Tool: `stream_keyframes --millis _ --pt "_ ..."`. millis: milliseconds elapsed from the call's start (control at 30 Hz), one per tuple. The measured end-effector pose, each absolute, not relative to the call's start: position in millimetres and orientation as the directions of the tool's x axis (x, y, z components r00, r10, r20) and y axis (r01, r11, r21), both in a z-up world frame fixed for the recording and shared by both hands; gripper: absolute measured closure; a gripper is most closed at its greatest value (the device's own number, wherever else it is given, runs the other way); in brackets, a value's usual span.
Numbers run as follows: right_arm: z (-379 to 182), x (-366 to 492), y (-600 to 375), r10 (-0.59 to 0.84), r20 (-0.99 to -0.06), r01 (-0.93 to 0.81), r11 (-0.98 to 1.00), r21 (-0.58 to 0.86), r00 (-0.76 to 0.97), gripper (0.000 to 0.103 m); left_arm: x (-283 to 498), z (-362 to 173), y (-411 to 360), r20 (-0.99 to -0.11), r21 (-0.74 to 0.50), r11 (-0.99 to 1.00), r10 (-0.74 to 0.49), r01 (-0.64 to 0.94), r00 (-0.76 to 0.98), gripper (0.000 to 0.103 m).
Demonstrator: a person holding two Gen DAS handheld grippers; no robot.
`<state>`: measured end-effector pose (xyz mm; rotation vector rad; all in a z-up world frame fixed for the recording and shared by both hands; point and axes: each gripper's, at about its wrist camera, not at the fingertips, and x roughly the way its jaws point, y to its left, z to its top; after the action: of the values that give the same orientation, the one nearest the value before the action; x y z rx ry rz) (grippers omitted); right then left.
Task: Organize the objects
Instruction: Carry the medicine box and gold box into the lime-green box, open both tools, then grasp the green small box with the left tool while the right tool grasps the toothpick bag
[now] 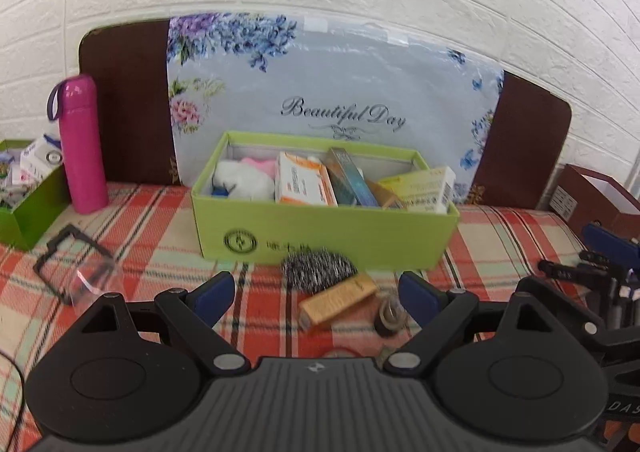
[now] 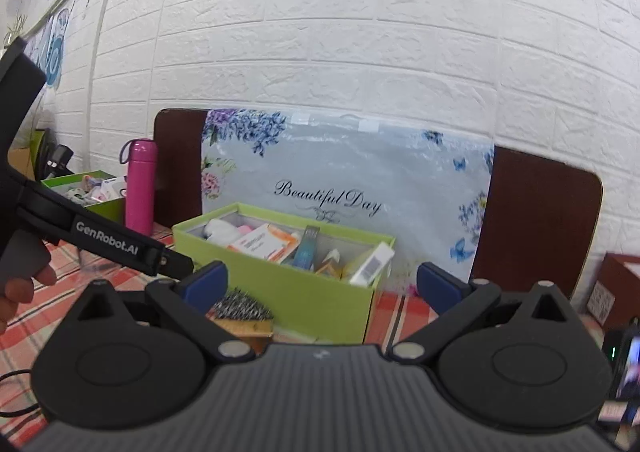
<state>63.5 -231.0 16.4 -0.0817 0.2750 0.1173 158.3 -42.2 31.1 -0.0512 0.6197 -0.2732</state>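
Left gripper (image 1: 316, 294) wide open, holding nothing, over the plaid table (image 1: 160, 219). Right gripper (image 2: 322, 284) also wide open, nothing held. Green box (image 1: 324, 230) at 12 o'clock, full of medicine cartons. Steel scrubber (image 1: 318, 266) touching its front wall; tan carton (image 1: 338, 300) and a dark roll (image 1: 390, 318) just in front. Pink bottle (image 1: 80, 143) at 10 o'clock.

A light green box (image 1: 324, 236) stands open on the checked desk (image 1: 160, 252). Inside lie a white and pink cloth (image 1: 246, 177), an orange and white carton (image 1: 304, 183), a teal carton (image 1: 350, 177) and a yellow carton (image 1: 426, 187), all leaning. In front lie a steel scrubber (image 1: 318, 266), a tan carton (image 1: 340, 298) and a small dark round thing, maybe a tape roll (image 1: 390, 318).
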Motion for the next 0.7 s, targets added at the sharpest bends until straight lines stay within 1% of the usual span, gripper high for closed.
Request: stream_keyframes --millis 133,300,367,433,467,600,700 --pt "-4.6 44.6 -234.6 0.133 -0.319 -0.147 0.989 -0.022 0.938 0.000 138.5 12.5 -38.6 -0.586 -0.152 0.961 -0.277 0.232 0.761 0.012" --pt "-38.9 44.7 -237.1 0.231 -0.436 -0.229 0.972 0.058 0.870 0.001 121.0 -10.4 -30.6 -0.608 -0.193 0.957 -0.288 0.214 0.740 0.015" --pt "-50.5 51.6 -234.7 0.282 -0.476 -0.286 0.956 0.067 0.833 0.011 117.9 -17.5 -27.3 -0.617 -0.205 0.955 -0.298 0.217 0.728 0.017" --pt "-62.0 61.6 -230.4 0.308 -0.518 -0.321 0.945 0.066 0.798 0.016 116.9 -22.3 -26.4 -0.627 -0.208 0.951 -0.308 0.227 0.716 0.022" --pt "-66.4 66.5 -228.8 0.310 -0.531 -0.332 0.942 0.057 0.789 0.019 116.3 -24.2 -26.4 -0.631 -0.210 0.949 -0.314 0.234 0.709 0.024" --pt "-79.7 85.9 -229.0 0.300 -0.564 -0.339 0.940 0.038 0.770 0.020 114.7 -27.8 -28.2 -0.627 -0.212 0.941 -0.337 0.262 0.702 0.026" --pt "-85.1 93.7 -230.7 0.304 -0.566 -0.356 0.934 0.020 0.766 0.020 116.4 -32.3 -36.0 -0.627 -0.214 0.928 -0.371 0.306 0.685 0.032"
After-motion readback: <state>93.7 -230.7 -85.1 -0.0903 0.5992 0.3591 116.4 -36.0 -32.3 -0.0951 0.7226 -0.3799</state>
